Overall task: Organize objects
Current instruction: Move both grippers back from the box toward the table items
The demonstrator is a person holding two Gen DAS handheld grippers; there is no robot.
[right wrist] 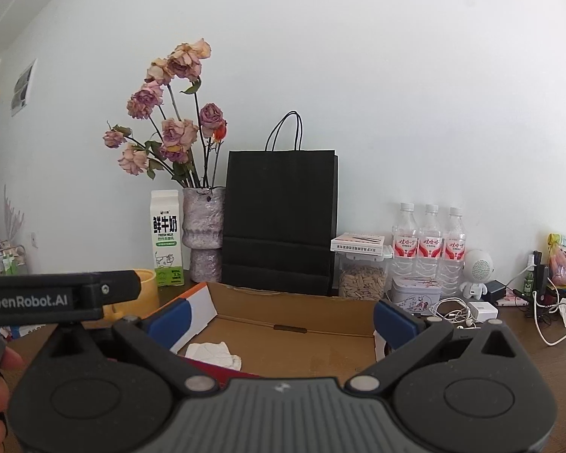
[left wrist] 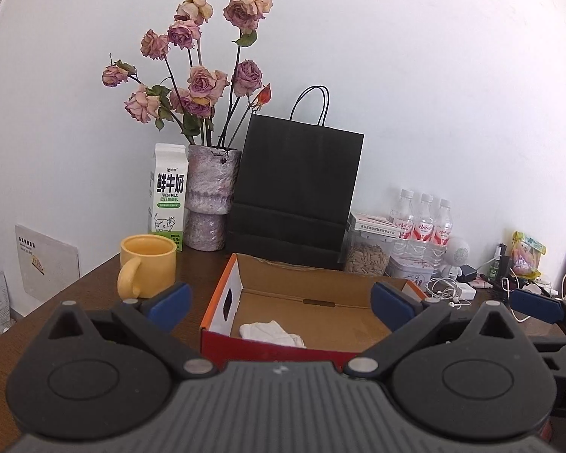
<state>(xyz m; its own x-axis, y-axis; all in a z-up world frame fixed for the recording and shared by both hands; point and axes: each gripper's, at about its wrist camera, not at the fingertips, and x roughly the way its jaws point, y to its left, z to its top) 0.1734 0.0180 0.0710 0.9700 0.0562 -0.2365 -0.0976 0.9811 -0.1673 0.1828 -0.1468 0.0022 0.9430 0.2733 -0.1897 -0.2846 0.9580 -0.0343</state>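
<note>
An open cardboard box (left wrist: 226, 294) (right wrist: 358, 355) with an orange-and-red outside sits on the brown table in front of both grippers. A crumpled white tissue (left wrist: 271, 334) (right wrist: 215, 355) lies on its floor at the near left. My left gripper (left wrist: 281, 304) hangs open above the box's near edge, nothing between its blue pads. My right gripper (right wrist: 281, 321) is also open and empty over the box. A yellow mug (left wrist: 147, 270) (right wrist: 147, 294) stands left of the box. Tangled white earphones (left wrist: 447, 290) (right wrist: 454, 311) lie to its right.
Against the wall stand a milk carton (left wrist: 168, 194), a vase of dried roses (left wrist: 211, 200), a black paper bag (left wrist: 294, 192), a seed jar (left wrist: 366, 258), a tin (right wrist: 415, 294) and three water bottles (left wrist: 422, 226). Chargers, cables and a small white speaker (right wrist: 477, 271) crowd the right.
</note>
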